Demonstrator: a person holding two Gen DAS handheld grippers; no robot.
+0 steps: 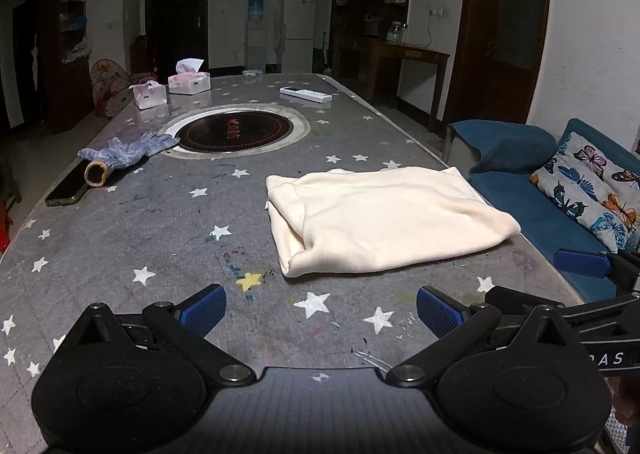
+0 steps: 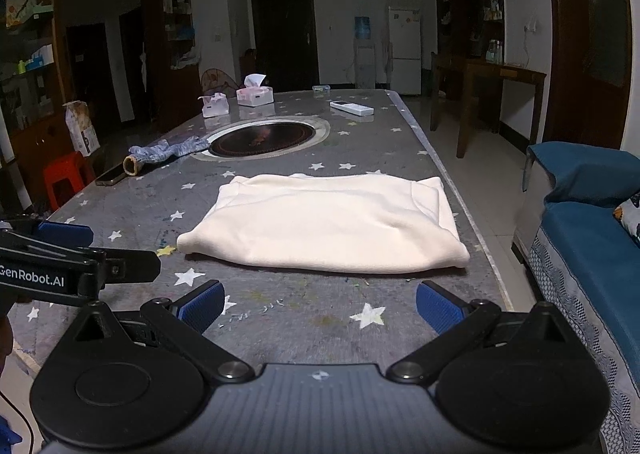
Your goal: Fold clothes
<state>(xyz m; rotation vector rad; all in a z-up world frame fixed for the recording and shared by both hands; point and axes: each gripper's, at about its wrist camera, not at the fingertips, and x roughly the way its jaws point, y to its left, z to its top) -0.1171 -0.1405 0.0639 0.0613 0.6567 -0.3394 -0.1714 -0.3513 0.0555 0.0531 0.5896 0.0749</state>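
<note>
Both our grippers hover spread wide and empty over the starred table (image 1: 168, 213).
Our left gripper (image 1: 321, 312) and right gripper (image 2: 320, 308) sit short of the folded cream garment (image 2: 332, 225) — its right edge near the table's edge, bare cloth leftward.

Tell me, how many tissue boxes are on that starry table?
2. The larger tissue box sits at the table's far end; the smaller tissue box stands just left of it, slightly nearer. No others show on the table.
</note>
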